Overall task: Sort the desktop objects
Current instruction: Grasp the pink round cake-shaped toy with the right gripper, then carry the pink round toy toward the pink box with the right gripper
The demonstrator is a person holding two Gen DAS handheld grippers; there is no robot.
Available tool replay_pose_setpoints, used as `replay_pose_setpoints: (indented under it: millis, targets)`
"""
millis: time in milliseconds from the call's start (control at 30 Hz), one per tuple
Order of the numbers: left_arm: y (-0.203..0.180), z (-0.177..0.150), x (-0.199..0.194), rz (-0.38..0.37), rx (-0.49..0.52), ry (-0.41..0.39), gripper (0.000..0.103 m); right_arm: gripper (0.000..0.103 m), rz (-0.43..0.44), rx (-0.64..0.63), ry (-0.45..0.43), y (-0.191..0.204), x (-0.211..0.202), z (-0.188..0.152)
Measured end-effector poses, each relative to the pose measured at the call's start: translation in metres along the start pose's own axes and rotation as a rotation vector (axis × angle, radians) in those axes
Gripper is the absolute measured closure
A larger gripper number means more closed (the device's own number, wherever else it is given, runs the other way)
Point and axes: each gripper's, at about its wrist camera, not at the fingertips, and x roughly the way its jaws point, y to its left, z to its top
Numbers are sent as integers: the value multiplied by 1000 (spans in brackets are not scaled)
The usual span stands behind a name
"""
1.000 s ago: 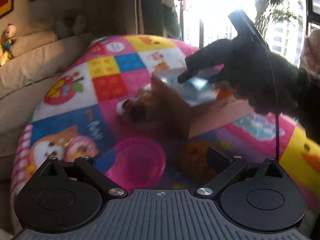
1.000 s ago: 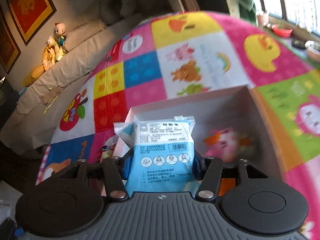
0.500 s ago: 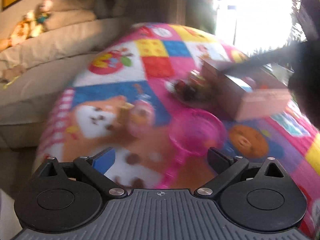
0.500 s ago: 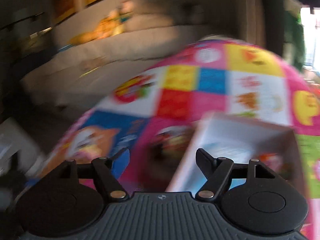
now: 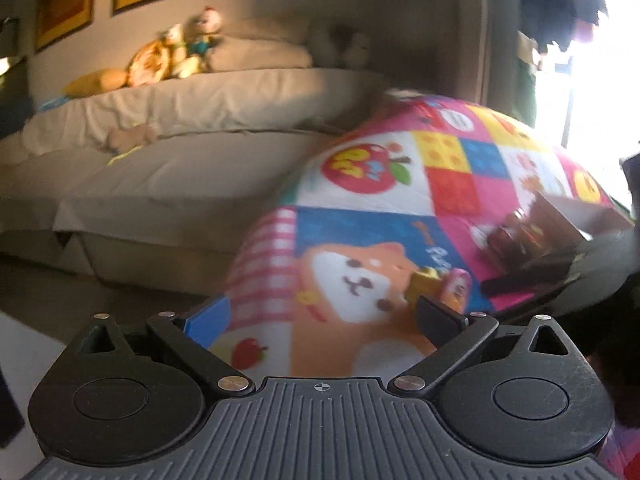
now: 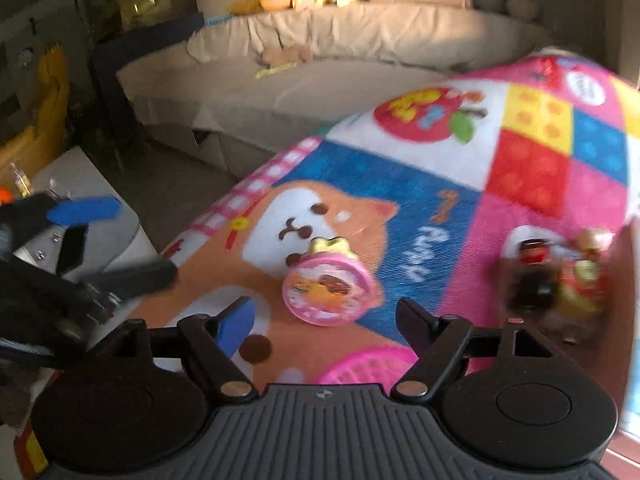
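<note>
my left gripper (image 6: 86,236) hangs off the mat's left edge, jaws apart, holding nothing; my right gripper (image 6: 324,320) has just been opening, jaws wide and bare; the pink toy clock (image 6: 330,290) lies just ahead between my right fingers, its face tipped toward me, so the right is nearer; the box (image 5: 560,224) sits farther right.

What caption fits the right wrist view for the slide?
Right gripper, open and empty, faces a pink toy clock lying on the cartoon play mat.
</note>
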Motion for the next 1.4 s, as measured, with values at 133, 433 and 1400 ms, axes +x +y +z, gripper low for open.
replay_pose_setpoints:
  millis: [133, 433, 1400]
  targets:
    - [4, -5, 0, -19, -21, 13, 1, 47, -33, -31, 10, 7, 20, 5]
    - [-16, -19, 2, -129, -10, 61, 1, 47, -43, 11, -152, -17, -70, -6]
    - [-151, -62, 15, -321, 266, 147, 1, 24, -351, 199, -128, -78, -154, -180]
